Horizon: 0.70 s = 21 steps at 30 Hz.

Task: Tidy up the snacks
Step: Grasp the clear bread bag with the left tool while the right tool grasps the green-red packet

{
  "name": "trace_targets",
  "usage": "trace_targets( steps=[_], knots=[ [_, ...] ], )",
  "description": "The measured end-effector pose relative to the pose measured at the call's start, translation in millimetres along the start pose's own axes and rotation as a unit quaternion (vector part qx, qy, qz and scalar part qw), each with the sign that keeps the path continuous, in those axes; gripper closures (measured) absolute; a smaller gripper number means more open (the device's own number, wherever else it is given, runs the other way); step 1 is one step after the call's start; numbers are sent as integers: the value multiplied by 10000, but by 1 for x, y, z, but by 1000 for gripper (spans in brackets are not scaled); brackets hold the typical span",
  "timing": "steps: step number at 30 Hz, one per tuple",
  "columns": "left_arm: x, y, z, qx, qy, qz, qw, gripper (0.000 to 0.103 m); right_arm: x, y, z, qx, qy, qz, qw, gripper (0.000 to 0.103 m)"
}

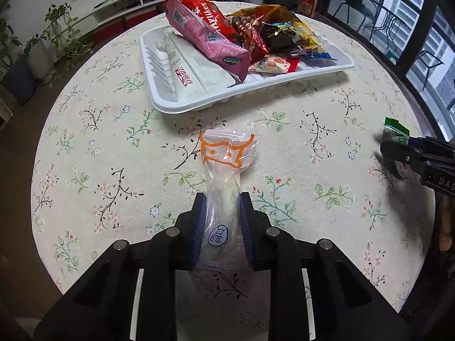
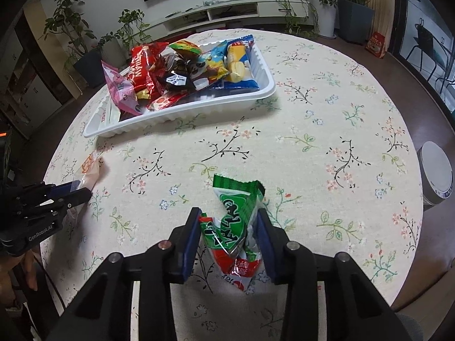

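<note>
My left gripper (image 1: pixel 223 199) is shut on a clear snack packet (image 1: pixel 227 153) with an orange outline print, which lies on the floral tablecloth just in front of the white tray (image 1: pixel 256 93). Its blue pads squeeze the packet's narrow middle. My right gripper (image 2: pixel 229 213) holds a crumpled green and red snack packet (image 2: pixel 236 199) between its blue pads, both touching the wrapper, with the packet resting on the cloth. The tray (image 2: pixel 182 113) is heaped with snack bags. Each gripper shows in the other's view: the right gripper (image 1: pixel 395 149) and the left gripper (image 2: pixel 82 193).
The round table's edge curves close on both sides. Potted plants (image 2: pixel 68 28) and a low white cabinet (image 2: pixel 227 11) stand behind it. A white round appliance (image 2: pixel 436 176) sits on the floor at right. A person's hand (image 2: pixel 28 267) shows at lower left.
</note>
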<state>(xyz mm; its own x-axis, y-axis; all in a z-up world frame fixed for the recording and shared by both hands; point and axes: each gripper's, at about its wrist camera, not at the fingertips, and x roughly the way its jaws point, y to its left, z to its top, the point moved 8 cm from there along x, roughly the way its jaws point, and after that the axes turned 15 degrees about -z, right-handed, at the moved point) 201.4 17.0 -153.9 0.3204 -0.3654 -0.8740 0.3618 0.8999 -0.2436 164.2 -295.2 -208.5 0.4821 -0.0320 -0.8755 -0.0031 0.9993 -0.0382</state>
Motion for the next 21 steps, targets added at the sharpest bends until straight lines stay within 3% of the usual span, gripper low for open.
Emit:
trace_targets(
  steps=[13,21],
  knots=[
    [-20,-9,11,-243,-382,-328,9984,82,-14,-15,15,237,-166,248,9993,64],
    [-39,-28,35,-363,-712,-821,9934,82,-17,-27,30,403,-215,371,9983,64]
  ],
)
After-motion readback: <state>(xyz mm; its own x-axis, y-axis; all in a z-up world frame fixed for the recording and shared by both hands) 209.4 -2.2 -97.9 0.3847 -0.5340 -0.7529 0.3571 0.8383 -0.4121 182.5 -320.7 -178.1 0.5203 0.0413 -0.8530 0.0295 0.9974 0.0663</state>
